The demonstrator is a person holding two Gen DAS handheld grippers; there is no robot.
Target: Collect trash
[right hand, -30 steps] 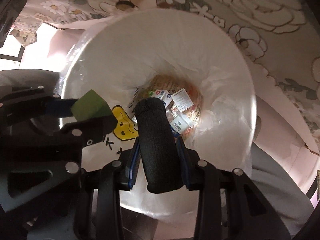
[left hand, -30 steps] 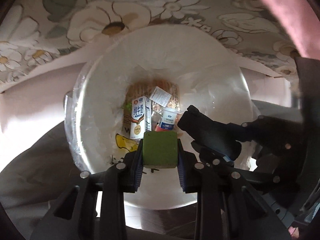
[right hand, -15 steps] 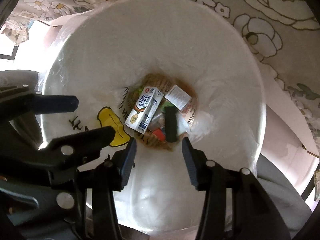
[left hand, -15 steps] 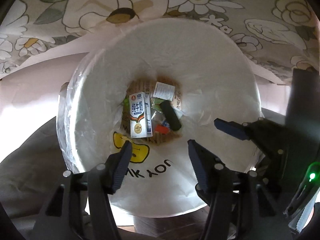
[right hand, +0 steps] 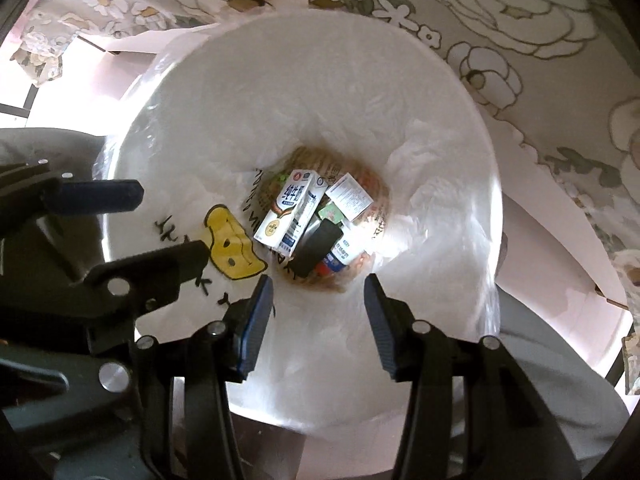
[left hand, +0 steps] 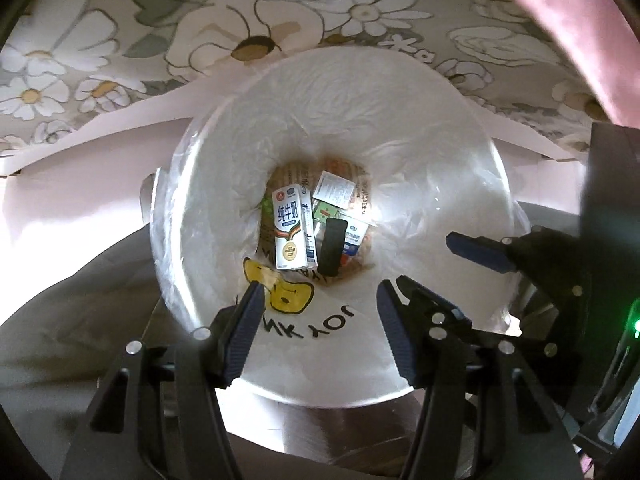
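The left gripper (left hand: pixel 320 300) and right gripper (right hand: pixel 318 294) are held apart, empty. The black tube (left hand: pixel 334 246), possibly foam, is seen at twelve o'clock beyond both, deep in the lined bin (left hand: pixel 400 120).

The milk carton (left hand: pixel 293 233) lying in the bin bears the upright Chinese characters 纯牛奶 on its white face. On the bin liner (left hand: pixel 332 316), at six o'clock from the carton, black letters seen upside down read roughly "JOY", with further strokes that cannot be made out. Fine print on the white leaflet (left hand: pixel 334 189) is too small to read.
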